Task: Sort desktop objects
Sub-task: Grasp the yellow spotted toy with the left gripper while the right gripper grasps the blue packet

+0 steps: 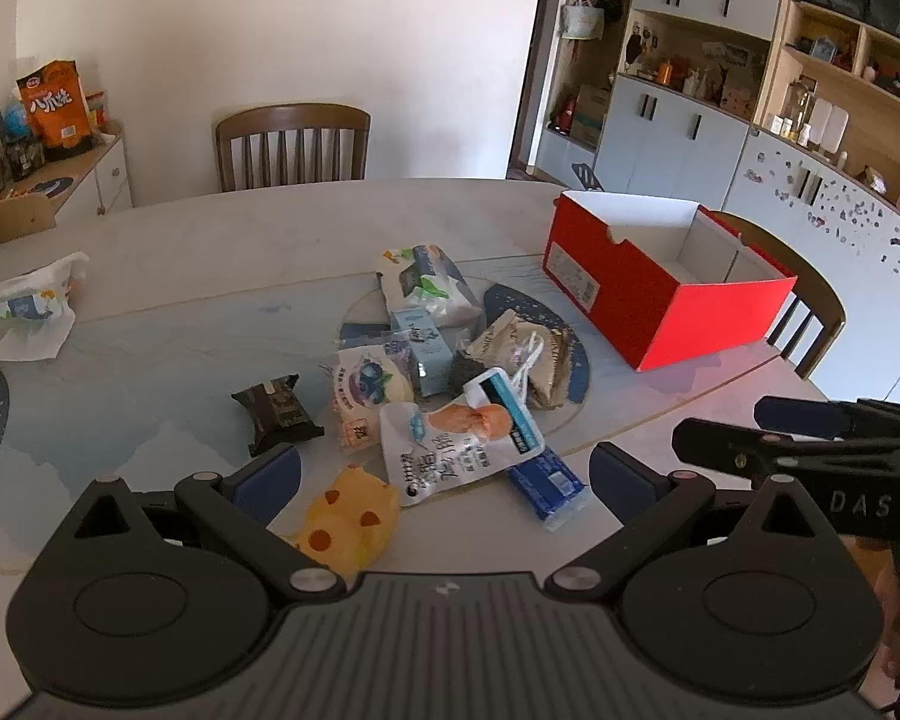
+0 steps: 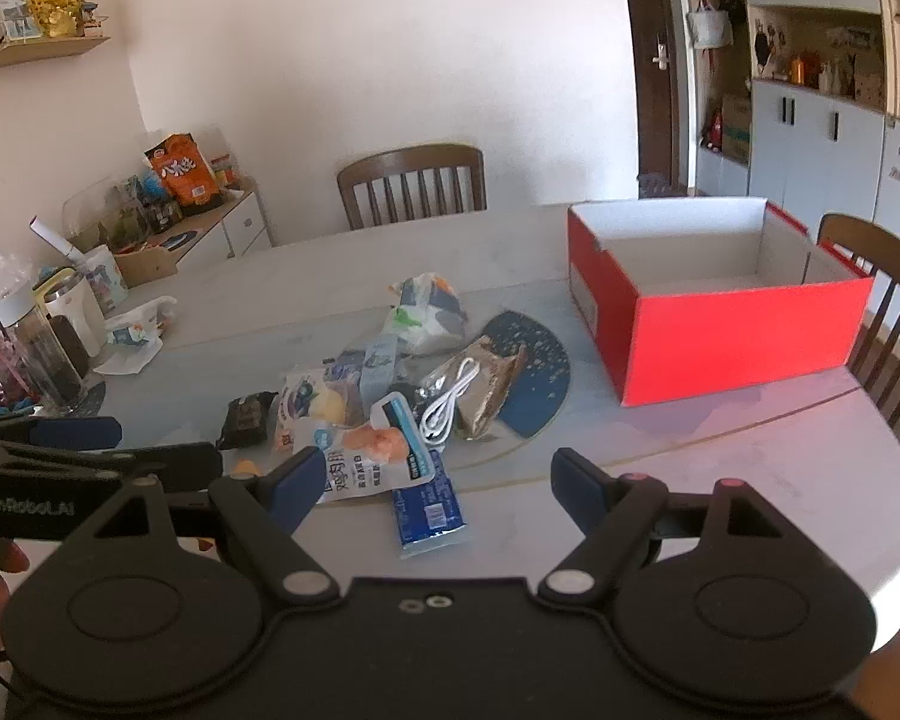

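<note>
Lying between the open right gripper point(image 2: 438, 480), blue packet point(image 2: 429, 510).

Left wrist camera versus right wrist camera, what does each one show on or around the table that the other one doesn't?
Only the left wrist view shows the whole yellow spotted toy near the left gripper.

Only the right wrist view shows the cups and bottle at the table's left edge and the wall shelf.

Both show the pile of snack packets, the white cable, the blue packet and the open red box. Both grippers, including the right gripper, are open and hold nothing.
</note>
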{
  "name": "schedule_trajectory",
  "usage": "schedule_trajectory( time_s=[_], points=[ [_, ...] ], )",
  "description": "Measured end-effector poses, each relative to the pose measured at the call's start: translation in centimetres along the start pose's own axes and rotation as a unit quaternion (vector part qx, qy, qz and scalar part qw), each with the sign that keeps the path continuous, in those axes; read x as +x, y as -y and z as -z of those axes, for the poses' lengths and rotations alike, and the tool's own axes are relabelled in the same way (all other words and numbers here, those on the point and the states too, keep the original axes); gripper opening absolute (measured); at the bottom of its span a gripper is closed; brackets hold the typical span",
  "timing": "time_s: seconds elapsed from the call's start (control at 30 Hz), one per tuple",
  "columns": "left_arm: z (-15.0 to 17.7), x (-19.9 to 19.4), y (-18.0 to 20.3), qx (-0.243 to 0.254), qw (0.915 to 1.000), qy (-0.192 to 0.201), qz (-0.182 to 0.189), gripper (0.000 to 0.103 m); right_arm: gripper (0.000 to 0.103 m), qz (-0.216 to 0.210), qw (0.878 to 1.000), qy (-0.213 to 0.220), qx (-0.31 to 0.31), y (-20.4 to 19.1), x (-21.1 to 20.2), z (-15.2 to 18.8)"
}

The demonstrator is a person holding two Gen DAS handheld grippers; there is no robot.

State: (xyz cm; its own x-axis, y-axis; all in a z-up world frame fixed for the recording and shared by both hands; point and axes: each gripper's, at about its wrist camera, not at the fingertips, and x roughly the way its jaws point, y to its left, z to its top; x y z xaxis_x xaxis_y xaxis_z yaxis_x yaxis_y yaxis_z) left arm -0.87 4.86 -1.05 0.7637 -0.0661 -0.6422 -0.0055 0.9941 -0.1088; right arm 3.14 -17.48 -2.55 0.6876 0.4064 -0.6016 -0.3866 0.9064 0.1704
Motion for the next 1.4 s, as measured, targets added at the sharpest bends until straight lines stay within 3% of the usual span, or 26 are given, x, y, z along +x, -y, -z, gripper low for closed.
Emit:
schedule_trajectory(
  time_s=[0.3,0.47,0.93,1.17,1.27,1.33,1.4],
  points=[
    [1.4,2.5,-2.3,0.025,0.9996,0.009,-0.006,0.103,0.082,-0.018,1.0,-0.008,-0.014,-0.7,3.5,-0.2],
    [2.6,4.5,-3.8,0.038,0.9993,-0.005,-0.006,0.103,0.082,-0.032,0.998,-0.029,-0.034,-1.6,6.5,0.1],
    [4.4,7.6,-5.2,0.066,0.9974,-0.026,0.01,0.102,0.08,0.005,0.994,-0.09,-0.064,-1.6,13.0,2.5],
    [4.4,8.7,-5.3,0.072,0.9966,-0.035,0.018,0.088,0.079,0.009,0.994,-0.094,-0.059,-1.2,13.9,2.4],
    [4.3,8.9,-5.3,0.072,0.9966,-0.036,0.019,0.081,0.072,0.01,0.993,-0.098,-0.058,-1.2,14.1,2.3],
    [4.3,9.1,-5.3,0.071,0.9965,-0.04,0.019,0.077,0.059,0.008,0.993,-0.106,-0.057,-1.1,14.5,2.3],
    [4.4,9.2,-5.4,0.071,0.9964,-0.043,0.016,0.074,0.058,0.009,0.992,-0.112,-0.056,-1.0,14.8,2.4]
  ],
)
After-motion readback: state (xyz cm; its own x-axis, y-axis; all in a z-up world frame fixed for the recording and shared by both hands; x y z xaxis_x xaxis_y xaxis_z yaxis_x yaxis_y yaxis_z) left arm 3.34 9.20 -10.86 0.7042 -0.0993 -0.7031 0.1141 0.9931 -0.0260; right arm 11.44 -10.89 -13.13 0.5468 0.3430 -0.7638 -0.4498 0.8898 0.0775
